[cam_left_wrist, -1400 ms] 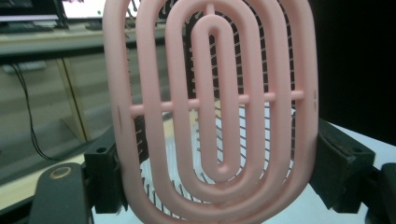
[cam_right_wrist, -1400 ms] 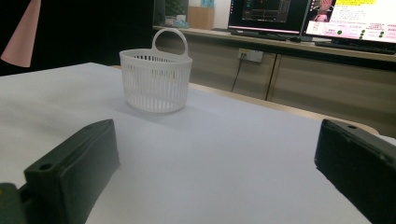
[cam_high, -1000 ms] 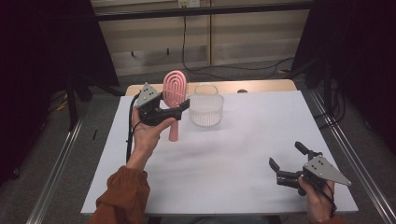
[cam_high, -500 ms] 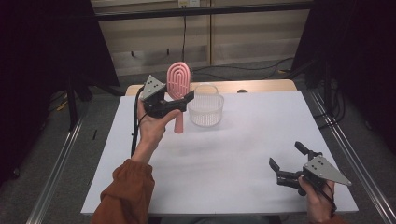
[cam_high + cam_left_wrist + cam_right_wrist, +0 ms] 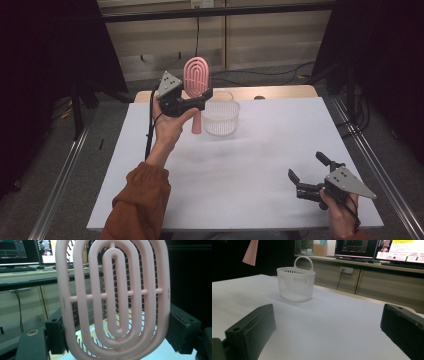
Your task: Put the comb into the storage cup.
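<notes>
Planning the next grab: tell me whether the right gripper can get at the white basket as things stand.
Probably yes. The right gripper is open and holds nothing, and bare table lies between it and the white basket. The left gripper holds the pink brush beside the basket.

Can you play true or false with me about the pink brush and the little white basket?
1. The left tool holds the pink brush up off the table. True.
2. The brush lies inside the white basket. False: it is held in the air beside the basket.
3. The right tool is open and holds nothing. True.
4. The basket is tipped on its side. False: it stands upright on the white table.
</notes>
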The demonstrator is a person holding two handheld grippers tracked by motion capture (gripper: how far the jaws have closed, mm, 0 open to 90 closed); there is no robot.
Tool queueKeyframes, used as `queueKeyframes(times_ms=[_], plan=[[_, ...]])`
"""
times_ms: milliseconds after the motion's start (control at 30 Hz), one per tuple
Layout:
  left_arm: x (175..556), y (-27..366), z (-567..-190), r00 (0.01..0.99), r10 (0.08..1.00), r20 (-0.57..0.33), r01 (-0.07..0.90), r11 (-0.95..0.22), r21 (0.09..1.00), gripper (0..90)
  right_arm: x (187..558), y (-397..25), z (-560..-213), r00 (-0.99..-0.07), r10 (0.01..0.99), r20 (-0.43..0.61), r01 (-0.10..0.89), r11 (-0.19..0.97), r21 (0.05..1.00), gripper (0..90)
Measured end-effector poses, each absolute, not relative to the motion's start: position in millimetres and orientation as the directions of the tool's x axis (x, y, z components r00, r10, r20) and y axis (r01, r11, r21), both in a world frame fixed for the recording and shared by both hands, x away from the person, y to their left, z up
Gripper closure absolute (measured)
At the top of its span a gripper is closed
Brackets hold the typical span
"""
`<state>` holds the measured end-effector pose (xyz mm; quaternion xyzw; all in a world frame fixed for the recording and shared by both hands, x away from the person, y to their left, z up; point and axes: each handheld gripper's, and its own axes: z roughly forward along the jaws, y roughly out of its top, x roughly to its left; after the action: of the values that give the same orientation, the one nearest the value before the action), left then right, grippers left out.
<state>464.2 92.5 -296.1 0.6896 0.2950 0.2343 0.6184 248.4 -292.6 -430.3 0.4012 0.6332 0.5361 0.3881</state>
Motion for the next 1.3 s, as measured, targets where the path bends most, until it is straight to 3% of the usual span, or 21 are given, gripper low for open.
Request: queueKeyframes(times_ms=[500, 1300], plan=[[478, 65, -294, 0.712, 0.702, 0.02, 0.06, -0.089, 0.994, 20.3, 248, -292, -431, -0.387, 0.921, -0.054, 0.091, 0.097, 0.991, 0.0], [510, 53, -295, 0.686, 0.727, 0.033, 0.027, -0.07, 0.997, 20.4, 249, -292, -431, -0.389, 0.92, -0.053, 0.096, 0.097, 0.991, 0.0]])
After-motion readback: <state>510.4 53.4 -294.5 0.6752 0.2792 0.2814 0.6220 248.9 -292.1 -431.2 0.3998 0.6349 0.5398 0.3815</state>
